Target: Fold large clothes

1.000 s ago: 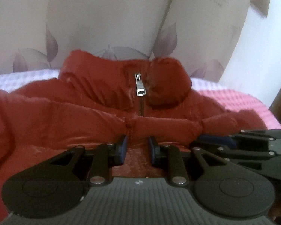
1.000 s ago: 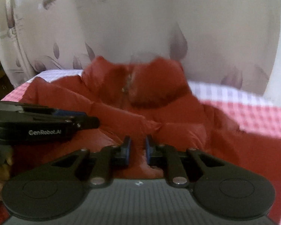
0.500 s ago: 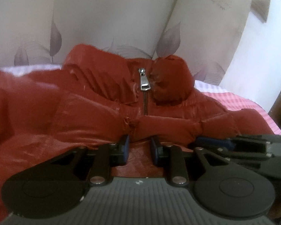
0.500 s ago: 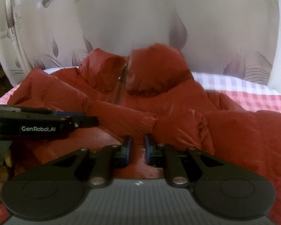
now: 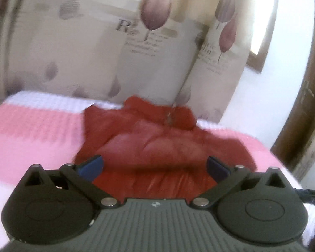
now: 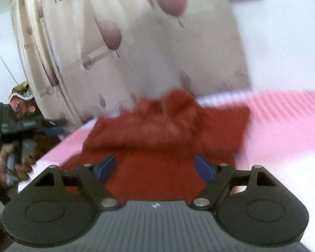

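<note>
A red puffer jacket lies folded into a compact bundle on the pink and white checked bed, collar and zipper at the far end. My left gripper is open and empty, raised above the near edge of the jacket. In the right wrist view the same jacket lies ahead, blurred by motion. My right gripper is open and empty, above the jacket's near edge. The left gripper also shows at the far left of the right wrist view, held in a hand beside the bed.
A cream curtain with purple leaf prints hangs behind the bed. A brown wooden frame stands at the right. Clutter sits on the floor left of the bed.
Both grippers let go of the jacket's fabric, opened wide and pulled back and up. The jacket now lies farther away as a folded bundle.
</note>
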